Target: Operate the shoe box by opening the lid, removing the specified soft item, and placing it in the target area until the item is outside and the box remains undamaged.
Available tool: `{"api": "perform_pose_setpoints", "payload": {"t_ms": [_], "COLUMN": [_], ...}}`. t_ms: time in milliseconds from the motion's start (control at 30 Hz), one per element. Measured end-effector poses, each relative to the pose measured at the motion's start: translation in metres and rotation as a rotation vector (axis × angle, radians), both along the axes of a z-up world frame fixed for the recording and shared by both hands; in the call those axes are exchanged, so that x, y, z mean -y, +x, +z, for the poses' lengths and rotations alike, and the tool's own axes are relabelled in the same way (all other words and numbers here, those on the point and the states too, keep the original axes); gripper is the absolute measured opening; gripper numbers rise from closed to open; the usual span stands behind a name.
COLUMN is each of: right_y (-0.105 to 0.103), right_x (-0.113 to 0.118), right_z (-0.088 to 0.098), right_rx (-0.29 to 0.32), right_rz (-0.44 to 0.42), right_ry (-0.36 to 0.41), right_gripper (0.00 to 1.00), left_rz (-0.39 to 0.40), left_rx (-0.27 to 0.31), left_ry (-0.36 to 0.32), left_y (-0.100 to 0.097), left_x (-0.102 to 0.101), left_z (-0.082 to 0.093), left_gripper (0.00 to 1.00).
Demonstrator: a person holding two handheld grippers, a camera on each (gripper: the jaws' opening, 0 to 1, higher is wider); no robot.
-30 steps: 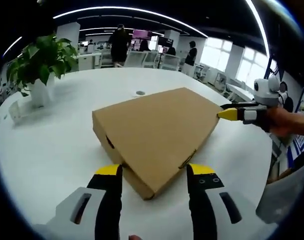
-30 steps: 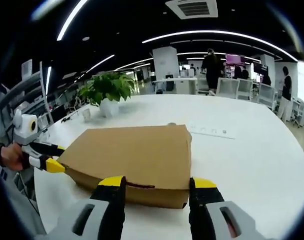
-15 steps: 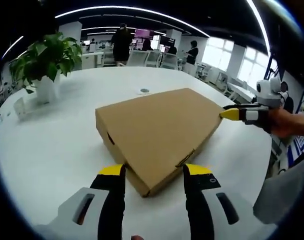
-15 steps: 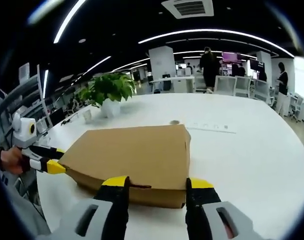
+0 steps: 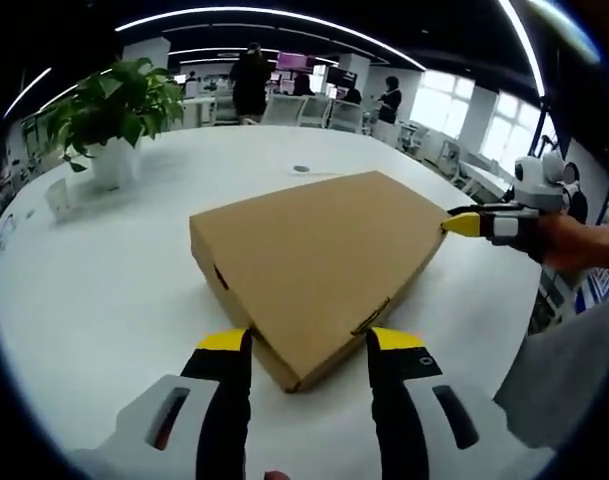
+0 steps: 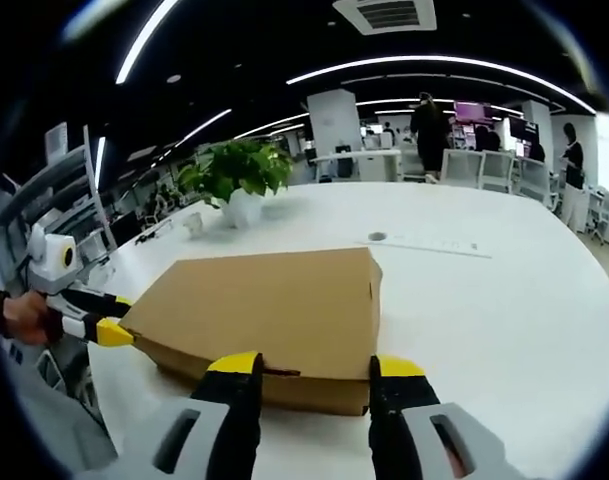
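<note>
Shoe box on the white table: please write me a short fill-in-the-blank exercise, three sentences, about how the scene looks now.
1. The lid of the brown shoe box is ____.
2. The box lies on a round ____ table.
3. On the table, far behind the box, stands a green ____ in a white pot.

The left gripper and the right gripper each have open jaws at one end of the box.

Missing words: closed; white; plant

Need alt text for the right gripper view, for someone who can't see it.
A closed cardboard box lies on a white table, its near edge between the right tool's open yellow-tipped jaws. The left tool touches the box's left corner; a potted plant stands behind.
</note>
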State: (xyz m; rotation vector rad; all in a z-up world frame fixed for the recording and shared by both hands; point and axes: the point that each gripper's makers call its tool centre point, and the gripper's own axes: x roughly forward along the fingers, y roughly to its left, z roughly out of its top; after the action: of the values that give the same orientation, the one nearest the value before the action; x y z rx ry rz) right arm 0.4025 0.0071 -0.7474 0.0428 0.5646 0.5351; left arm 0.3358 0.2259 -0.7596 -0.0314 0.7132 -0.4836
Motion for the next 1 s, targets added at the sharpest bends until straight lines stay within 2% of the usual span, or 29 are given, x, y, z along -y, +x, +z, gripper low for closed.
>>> {"api": "perform_pose_setpoints", "payload": {"t_ms": [167, 433, 700, 1000], "right_y": [-0.014, -0.023, -0.029, -0.027], "right_x": [-0.011, -0.020, -0.026, -0.027], "right_z": [-0.001, -0.001, 0.013, 0.027], "right_rx": [-0.002, -0.006, 0.020, 0.050], "right_rz": [0.018, 0.016, 0.010, 0.012], "right_ry": [0.005, 0.017, 0.041, 0.057], "right_gripper": [0.38, 0.37, 0.37, 0.37], "left_rz": [0.010, 0.031, 0.044, 0.056], "left_rx": [-0.012, -0.020, -0.004, 0.020], "left_ry": [0.004, -0.003, -0.013, -0.027], "left_y": [-0.015, -0.031, -0.039, -0.039], "left_x": [-0.011, -0.021, -0.026, -0.027], "left_z": [0.000, 0.003, 0.015, 0.024], "left_gripper": [0.47, 0.47, 0.46, 0.45]}}
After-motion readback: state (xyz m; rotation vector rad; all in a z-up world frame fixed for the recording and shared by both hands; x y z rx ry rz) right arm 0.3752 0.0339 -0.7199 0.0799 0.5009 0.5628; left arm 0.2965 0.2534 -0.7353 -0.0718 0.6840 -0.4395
